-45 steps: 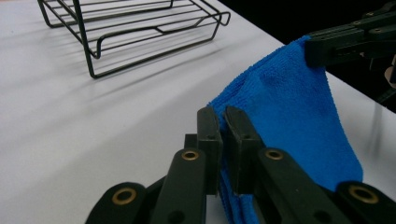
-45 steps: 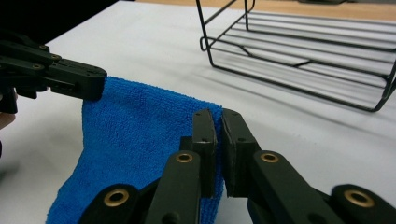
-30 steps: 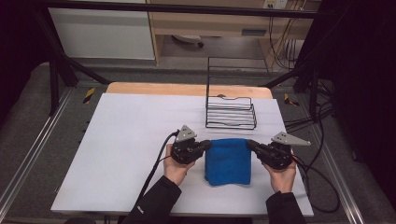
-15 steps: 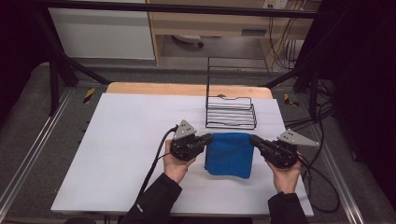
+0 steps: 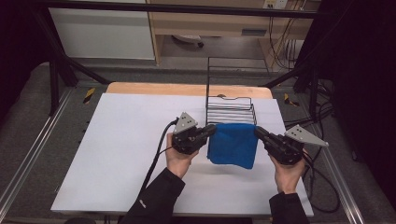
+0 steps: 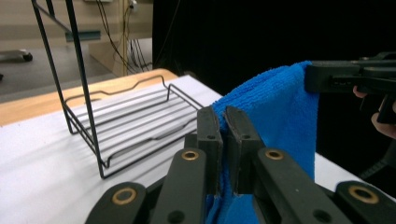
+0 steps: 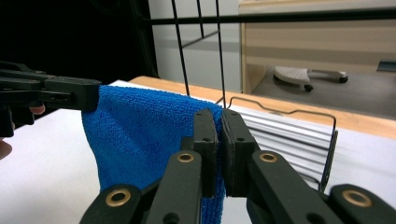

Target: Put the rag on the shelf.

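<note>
The blue cloth (image 5: 233,144) hangs stretched between the two grippers above the white table (image 5: 116,154). The left gripper (image 5: 209,132) clamps its top corner at 9 o'clock, the right gripper (image 5: 259,133) the one at 3 o'clock. A wire rack (image 5: 229,109) stands just beyond, at 12 o'clock.

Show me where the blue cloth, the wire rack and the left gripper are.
blue cloth (image 5: 233,144): high view, middle of the hanging cloth.
wire rack (image 5: 231,112): high view, its barred floor.
left gripper (image 5: 211,130): high view, jaw tips clamped on the cloth's corner.
</note>
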`<state>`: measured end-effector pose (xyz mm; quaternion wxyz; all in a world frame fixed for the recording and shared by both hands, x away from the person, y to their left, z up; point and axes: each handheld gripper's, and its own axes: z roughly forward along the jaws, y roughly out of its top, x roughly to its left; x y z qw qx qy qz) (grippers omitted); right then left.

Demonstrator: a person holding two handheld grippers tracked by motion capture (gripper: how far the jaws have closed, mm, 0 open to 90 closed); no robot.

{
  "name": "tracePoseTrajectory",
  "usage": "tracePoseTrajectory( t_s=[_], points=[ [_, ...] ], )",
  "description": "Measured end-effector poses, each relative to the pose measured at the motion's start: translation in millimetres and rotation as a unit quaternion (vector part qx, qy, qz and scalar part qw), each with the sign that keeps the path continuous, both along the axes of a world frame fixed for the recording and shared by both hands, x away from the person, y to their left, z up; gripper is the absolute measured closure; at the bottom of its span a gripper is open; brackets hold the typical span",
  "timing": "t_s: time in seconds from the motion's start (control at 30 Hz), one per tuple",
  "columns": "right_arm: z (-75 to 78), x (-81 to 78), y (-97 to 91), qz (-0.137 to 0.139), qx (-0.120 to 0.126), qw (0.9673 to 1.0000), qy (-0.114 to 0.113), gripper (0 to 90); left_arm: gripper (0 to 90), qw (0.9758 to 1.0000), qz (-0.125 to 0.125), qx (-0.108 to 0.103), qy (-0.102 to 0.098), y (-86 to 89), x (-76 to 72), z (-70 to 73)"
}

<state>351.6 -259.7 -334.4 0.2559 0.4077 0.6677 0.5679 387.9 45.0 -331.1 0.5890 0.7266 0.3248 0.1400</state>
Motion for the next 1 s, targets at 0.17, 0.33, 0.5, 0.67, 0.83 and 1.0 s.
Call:
tracePoseTrajectory(
  t_s=[0.17, 0.33, 0.5, 0.67, 0.83, 1.0],
  points=[
    [10.5, 0.4, 0.2, -0.007, 0.005, 0.9998, -0.019, 86.2, 84.7, 0.9999, 0.002, -0.01, -0.01, 0.3, 2.2, 8.3],
    [20.2, 2.3, 3.2, -0.013, 0.006, 0.9993, -0.036, 86.2, 84.7, 0.9996, 0.005, -0.02, -0.018, 2.3, 5.7, 15.9],
    [28.3, 5.3, 5.8, -0.017, 0.006, 0.9986, -0.05, 86.2, 84.7, 0.9992, 0.008, -0.028, -0.026, 3.6, 9.9, 25.1],
    [37.1, 8.0, 7.1, -0.021, 0.01, 0.9979, -0.061, 86.2, 84.7, 0.9988, 0.011, -0.034, -0.034, 4.2, 15.0, 34.8],
    [45.8, 11.3, 8.3, -0.028, 0.011, 0.9968, -0.074, 86.1, 84.6, 0.9982, 0.013, -0.037, -0.046, 2.7, 18.9, 45.0],
    [53.1, 14.4, 7.6, -0.032, 0.024, 0.9954, -0.087, 86.2, 84.6, 0.9972, 0.014, -0.047, -0.056, 2.0, 22.2, 54.5]
  ],
)
